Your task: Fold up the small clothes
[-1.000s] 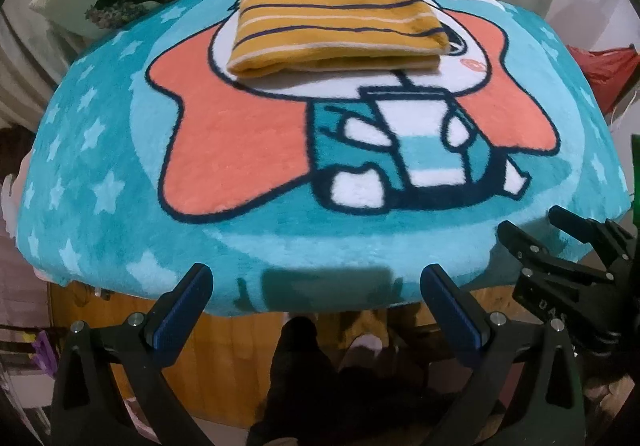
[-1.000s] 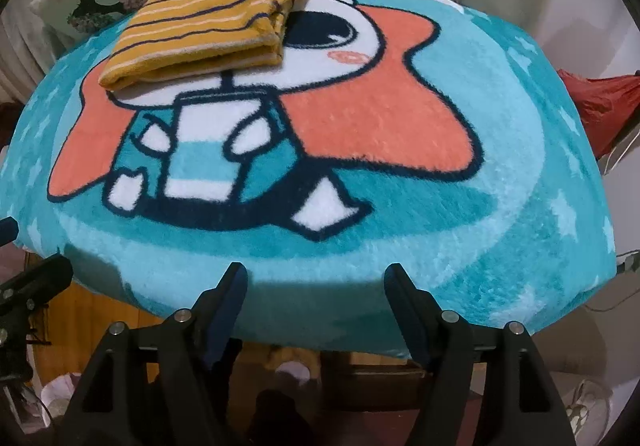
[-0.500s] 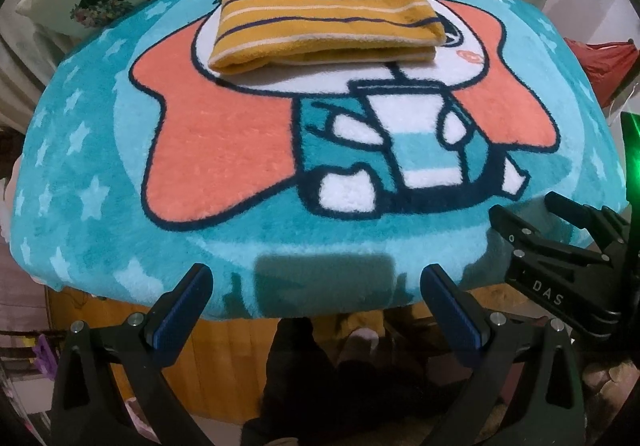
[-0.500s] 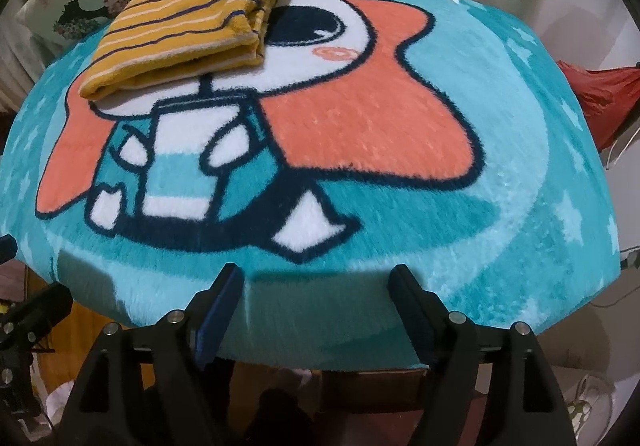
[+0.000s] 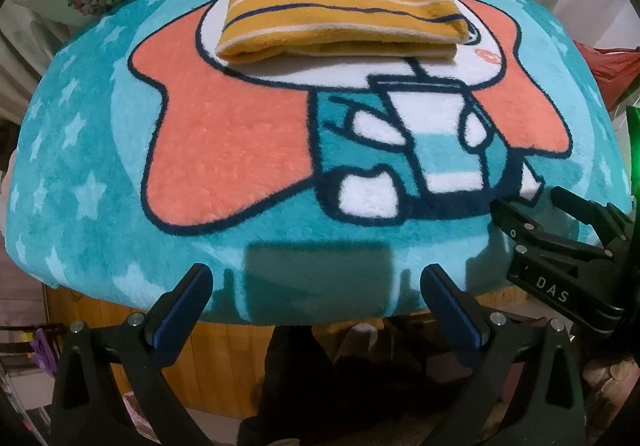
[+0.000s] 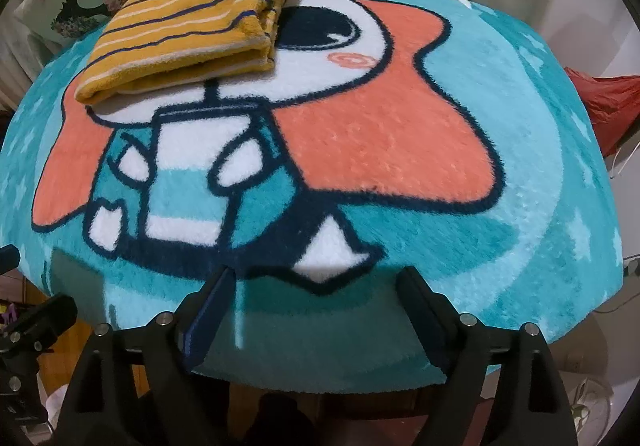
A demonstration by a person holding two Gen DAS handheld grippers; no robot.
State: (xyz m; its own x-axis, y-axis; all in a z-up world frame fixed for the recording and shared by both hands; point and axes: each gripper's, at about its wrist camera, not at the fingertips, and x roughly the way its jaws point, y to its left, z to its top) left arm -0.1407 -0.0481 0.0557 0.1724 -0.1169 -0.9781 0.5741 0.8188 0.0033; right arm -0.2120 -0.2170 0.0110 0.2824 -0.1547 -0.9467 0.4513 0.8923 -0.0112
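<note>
From the left wrist view, the left claw [image 5: 316, 296] hangs spread and empty at the near edge of the surface, which is covered by a plush teal cartoon blanket [image 5: 80, 174]. The folded mustard-yellow striped garment [image 5: 340, 2] lies at the far side of the blanket, on the white of the cartoon's face, well apart from the claw. The right claw [image 5: 560, 242] shows at the right edge of this view, near the blanket's rim, its fingers apart. From the right wrist view, the right claw [image 6: 316, 310] is likewise spread with nothing in it, low at the blanket's near edge. The garment [image 6: 188, 30] sits far left, stacked in several layers with its open edges facing the camera and a bunched corner toward the cartoon's eye. It looks like thick, fleecy knit: light, soft, limp, not slippery, and likely to sag or unfold if lifted by one layer. A sound hold would pinch all layers together at the rounded folded edge, ideally at two corners.
</note>
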